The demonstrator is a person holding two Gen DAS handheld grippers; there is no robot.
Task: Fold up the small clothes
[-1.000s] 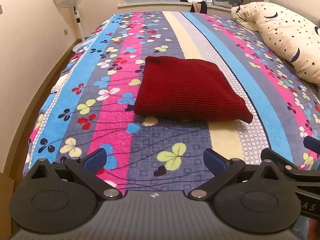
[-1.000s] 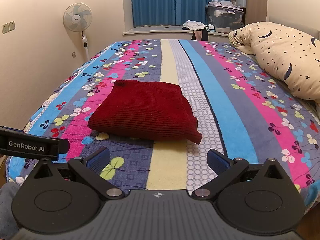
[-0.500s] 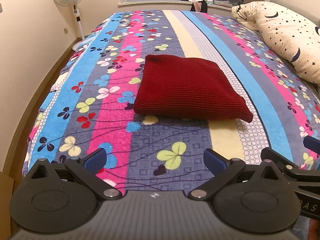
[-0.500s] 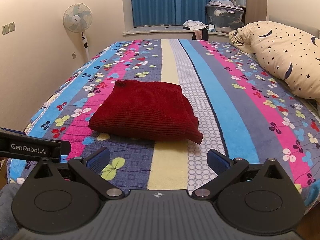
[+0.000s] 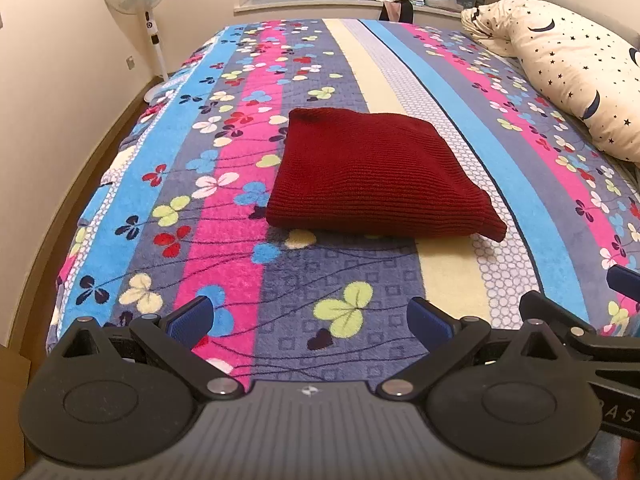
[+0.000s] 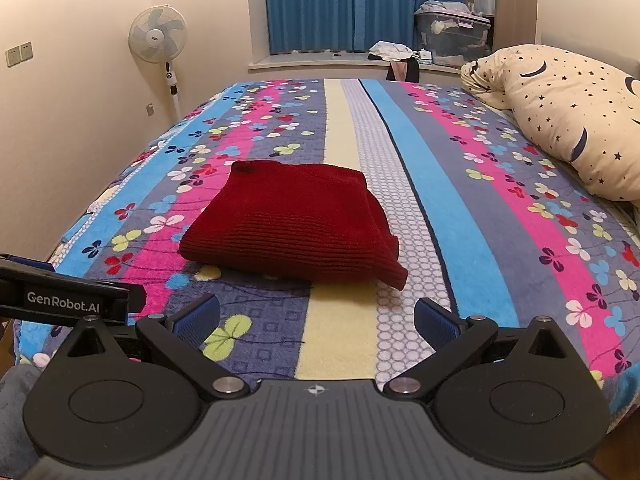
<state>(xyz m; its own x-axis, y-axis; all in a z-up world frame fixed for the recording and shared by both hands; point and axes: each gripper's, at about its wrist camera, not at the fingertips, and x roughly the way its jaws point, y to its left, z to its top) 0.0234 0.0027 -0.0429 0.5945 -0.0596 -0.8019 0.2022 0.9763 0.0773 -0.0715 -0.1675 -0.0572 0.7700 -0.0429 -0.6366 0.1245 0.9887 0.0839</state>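
Observation:
A dark red knitted garment (image 5: 372,176) lies folded into a neat rectangle on the striped flowered bedspread (image 5: 224,240); it also shows in the right wrist view (image 6: 292,224). My left gripper (image 5: 310,320) is open and empty, held at the near edge of the bed, short of the garment. My right gripper (image 6: 316,320) is open and empty, also at the near edge, to the right of the left one. Neither touches the garment.
A star-and-moon pillow (image 6: 568,116) lies along the bed's right side. A standing fan (image 6: 158,40) is by the left wall. Blue curtains (image 6: 340,4), a windowsill with clothes and a storage box (image 6: 452,36) are beyond the bed.
Both grippers have drawn back slightly from the folded garment; the garment has not moved.

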